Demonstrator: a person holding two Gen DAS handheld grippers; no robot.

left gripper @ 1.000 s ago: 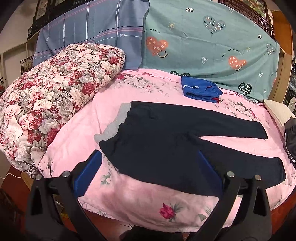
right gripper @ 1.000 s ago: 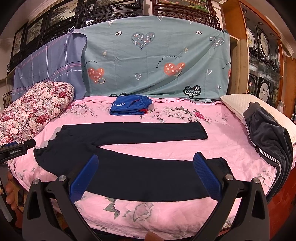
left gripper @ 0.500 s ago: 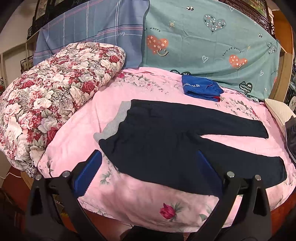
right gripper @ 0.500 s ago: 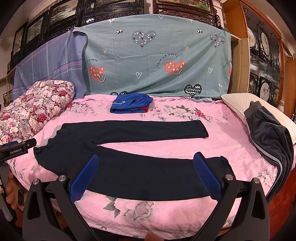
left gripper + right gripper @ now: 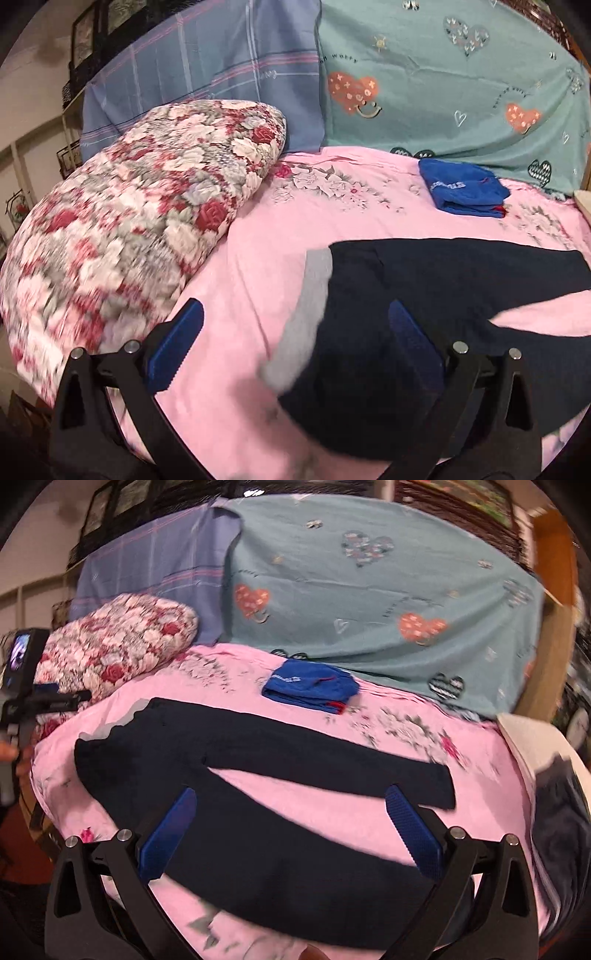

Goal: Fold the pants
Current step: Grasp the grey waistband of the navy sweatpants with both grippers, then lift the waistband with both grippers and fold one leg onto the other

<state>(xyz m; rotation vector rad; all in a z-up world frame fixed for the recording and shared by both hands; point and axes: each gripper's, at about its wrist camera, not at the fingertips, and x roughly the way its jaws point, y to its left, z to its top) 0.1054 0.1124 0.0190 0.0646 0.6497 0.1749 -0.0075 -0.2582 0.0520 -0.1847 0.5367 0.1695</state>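
Observation:
Dark navy pants (image 5: 258, 794) lie spread flat on the pink floral bed sheet (image 5: 332, 812), legs apart and pointing right, grey inner waistband (image 5: 310, 314) at the left. My left gripper (image 5: 295, 343) is open and empty just above the waistband end of the pants (image 5: 424, 314). My right gripper (image 5: 291, 830) is open and empty above the near leg, around its middle. The left gripper's body shows at the left edge of the right wrist view (image 5: 33, 701).
A floral quilt roll (image 5: 140, 221) lies at the left end of the bed. A folded blue garment (image 5: 314, 686) sits near the back. Teal and purple sheets (image 5: 369, 602) cover the headboard. A white pillow with a dark garment (image 5: 554, 794) is at the right.
Both grippers have moved forward and left over the bed. The left one now looks at the waistband; the right one is over the near leg. Both stay open.

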